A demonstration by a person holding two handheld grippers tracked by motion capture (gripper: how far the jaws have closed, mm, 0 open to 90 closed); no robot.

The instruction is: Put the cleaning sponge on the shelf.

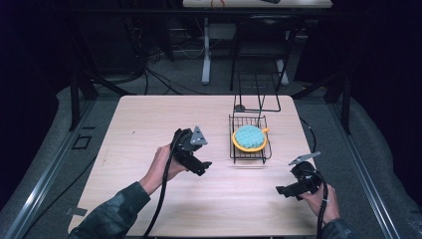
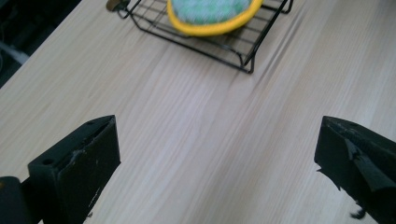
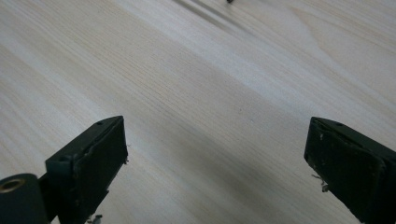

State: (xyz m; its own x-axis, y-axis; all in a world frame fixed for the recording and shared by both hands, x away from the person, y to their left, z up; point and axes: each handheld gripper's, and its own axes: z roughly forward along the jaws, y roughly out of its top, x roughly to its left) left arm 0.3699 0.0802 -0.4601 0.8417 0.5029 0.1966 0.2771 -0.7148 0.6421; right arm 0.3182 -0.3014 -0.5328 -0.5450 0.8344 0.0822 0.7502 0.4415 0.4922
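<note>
A black wire rack (image 1: 249, 155) stands right of the table's middle, and a yellow-rimmed dish with a teal checked top (image 1: 250, 138) lies in it. My left gripper (image 1: 203, 167) hovers to the left of the rack, jaws wide apart over bare wood. In the left gripper view the rack (image 2: 233, 51) and the dish (image 2: 210, 18) lie at the top, beyond my left gripper (image 2: 217, 154). My right gripper (image 1: 281, 189) sits near the table's front right, open, with nothing between its jaws. The right gripper view has my right gripper (image 3: 217, 158) over plain tabletop.
The light wooden table (image 1: 149, 129) has dark floor all round its edges. A thin black wire frame (image 1: 256, 94) rises behind the rack at the table's far side. A second table's legs (image 1: 206, 50) stand farther back. Cables trail from both grippers off the near edge.
</note>
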